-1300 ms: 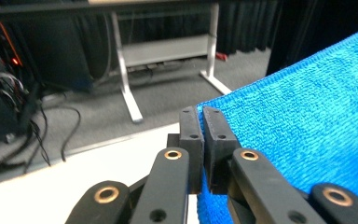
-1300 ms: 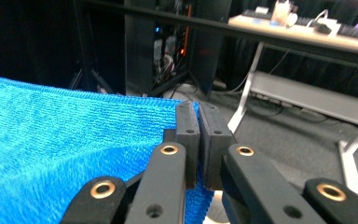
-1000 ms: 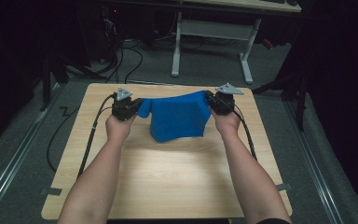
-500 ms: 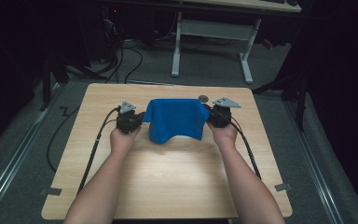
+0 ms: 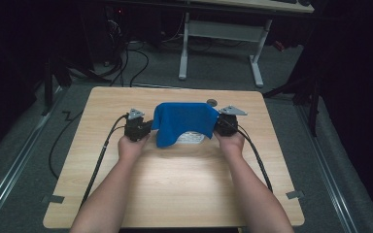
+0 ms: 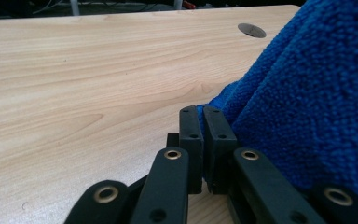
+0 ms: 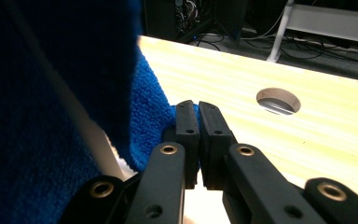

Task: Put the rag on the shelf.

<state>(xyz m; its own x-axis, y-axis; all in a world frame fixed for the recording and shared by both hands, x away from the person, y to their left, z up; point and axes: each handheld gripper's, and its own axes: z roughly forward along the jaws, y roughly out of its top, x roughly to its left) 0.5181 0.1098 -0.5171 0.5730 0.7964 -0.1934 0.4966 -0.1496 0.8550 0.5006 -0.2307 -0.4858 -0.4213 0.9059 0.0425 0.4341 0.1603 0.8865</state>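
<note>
So the blue cloth (image 5: 182, 122) is strung sideways across the upper middle of the high view, draped over a white object (image 5: 193, 138) on the table (image 5: 175, 189). The left gripper (image 5: 145, 127) is clamped on its left corner and the right gripper (image 5: 218, 124) on its right corner. Long axis runs straight gripper to gripper, each hand equally near its own end, so I'd guess lowering evenly matters.

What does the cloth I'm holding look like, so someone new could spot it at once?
Start at the light wooden table and look to its far half, between the two hands. There the blue cloth hangs, pinched at each end by the left gripper and right gripper. It is the one fuzzy, bright blue thing, draped over a white object.
</note>
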